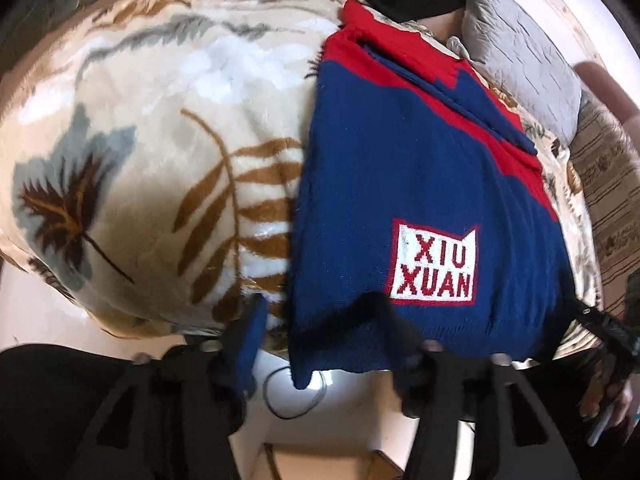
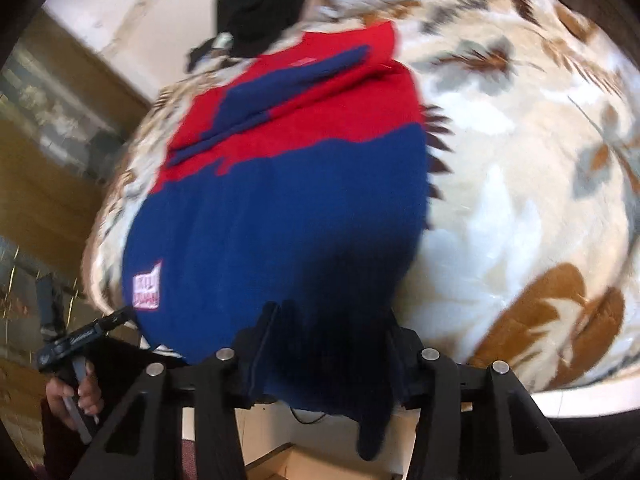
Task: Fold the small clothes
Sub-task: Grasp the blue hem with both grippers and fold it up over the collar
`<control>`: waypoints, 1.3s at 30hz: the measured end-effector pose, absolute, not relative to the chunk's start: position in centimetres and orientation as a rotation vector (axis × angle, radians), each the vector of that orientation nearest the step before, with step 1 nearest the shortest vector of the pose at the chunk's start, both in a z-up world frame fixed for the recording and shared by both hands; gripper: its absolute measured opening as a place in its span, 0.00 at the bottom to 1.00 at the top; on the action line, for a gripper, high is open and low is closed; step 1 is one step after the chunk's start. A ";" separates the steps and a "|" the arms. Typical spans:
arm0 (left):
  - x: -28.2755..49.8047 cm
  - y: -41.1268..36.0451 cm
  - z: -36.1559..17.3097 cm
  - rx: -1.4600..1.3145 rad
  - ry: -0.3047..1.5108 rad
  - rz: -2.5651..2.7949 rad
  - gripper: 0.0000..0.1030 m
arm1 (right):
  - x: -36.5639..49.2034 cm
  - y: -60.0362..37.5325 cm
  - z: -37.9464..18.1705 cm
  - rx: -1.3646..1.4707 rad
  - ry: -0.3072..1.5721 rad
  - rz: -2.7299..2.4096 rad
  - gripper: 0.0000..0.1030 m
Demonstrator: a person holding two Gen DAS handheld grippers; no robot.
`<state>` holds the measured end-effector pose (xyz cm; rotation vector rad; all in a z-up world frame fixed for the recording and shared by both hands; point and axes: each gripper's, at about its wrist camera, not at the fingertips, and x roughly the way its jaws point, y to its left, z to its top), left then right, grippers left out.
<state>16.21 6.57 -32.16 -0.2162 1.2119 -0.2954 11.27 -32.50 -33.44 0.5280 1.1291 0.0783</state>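
Pinching the bottom edge of the blue and red sweater (image 1: 400, 168), the left gripper (image 1: 320, 344) and right gripper (image 2: 324, 344) are only starting the fold; the rest is lying flat on the blanket (image 1: 160, 120).

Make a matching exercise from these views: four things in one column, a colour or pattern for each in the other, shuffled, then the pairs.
Things:
1. sweater
2. blanket
3. patch
4. pillow

Descriptions:
A. white with red letters
B. grey, quilted
C. navy and red knit
D. cream with brown leaves

Pairs: 1-C, 2-D, 3-A, 4-B
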 end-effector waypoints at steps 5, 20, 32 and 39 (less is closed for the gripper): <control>16.6 6.3 -32.4 -0.224 1.205 -0.309 0.45 | 11.0 -30.4 -32.9 0.430 1.102 0.152 0.54; 17.4 5.1 -32.4 -0.278 1.248 -0.394 0.41 | 11.7 -31.1 -33.4 0.557 1.174 0.216 0.29; 19.9 5.2 -25.2 -0.375 1.079 -0.576 0.08 | 13.7 -32.8 -27.6 0.637 1.012 0.336 0.16; 29.2 4.6 -18.9 -0.416 0.986 -0.622 0.08 | 20.8 -37.0 -22.5 0.724 0.860 0.323 0.16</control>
